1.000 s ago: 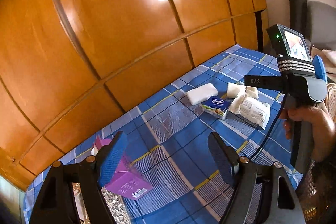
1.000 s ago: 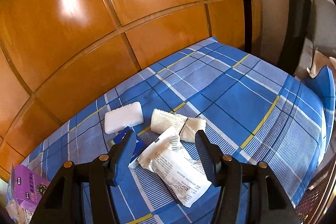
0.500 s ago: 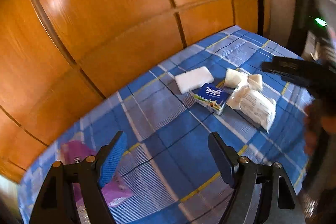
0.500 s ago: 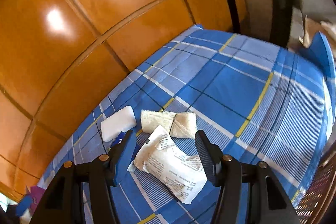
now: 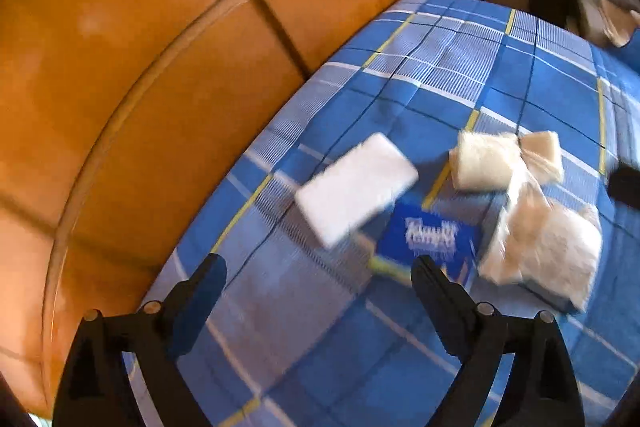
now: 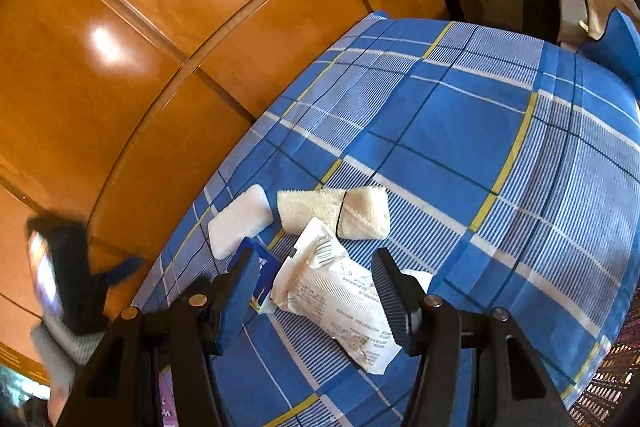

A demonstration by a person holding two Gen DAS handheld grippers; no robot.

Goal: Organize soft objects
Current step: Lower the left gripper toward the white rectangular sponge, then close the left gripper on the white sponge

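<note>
A: Surface: a blue plaid cloth with yellow and white lines (image 6: 460,131) covers the tabletop, which stands against glossy orange-brown wooden panels (image 6: 168,27). Status of the items?

B: Four soft items lie clustered together. The white rectangular foam sponge (image 5: 356,193) lies nearest the panels. The blue cardboard tissue pack (image 5: 434,241) lies just beside it, and one edge of the white crinkled plastic packet with printed text (image 6: 344,299) overlaps the pack. The cream rolled gauze bandage (image 6: 334,213) touches the packet's far end.

A: Tongs?

B: The left tongs (image 5: 318,277) have just been opening and now stand wide, with nothing between the pads; sponge and tissue pack lie ahead of them. The right tongs (image 6: 316,283) stand partly open (roughly half their span), poised over the plastic packet with no visible contact.

A: Failure modes?

B: Probable ones follow.
1. Crowding: both tongs point at the same cluster, so they may collide or block each other.
2. Double pickup: because the packet overlaps the tissue pack, closing on one may drag the other.
3. Slip: the plastic packet looks slick and compressible; a shallow grip may squeeze it out of the pads.
4. Overshoot: the left view is motion-blurred, so a hurried descent may push the sponge toward the panels.
5. Snagging: low pads may pinch the cloth.
</note>
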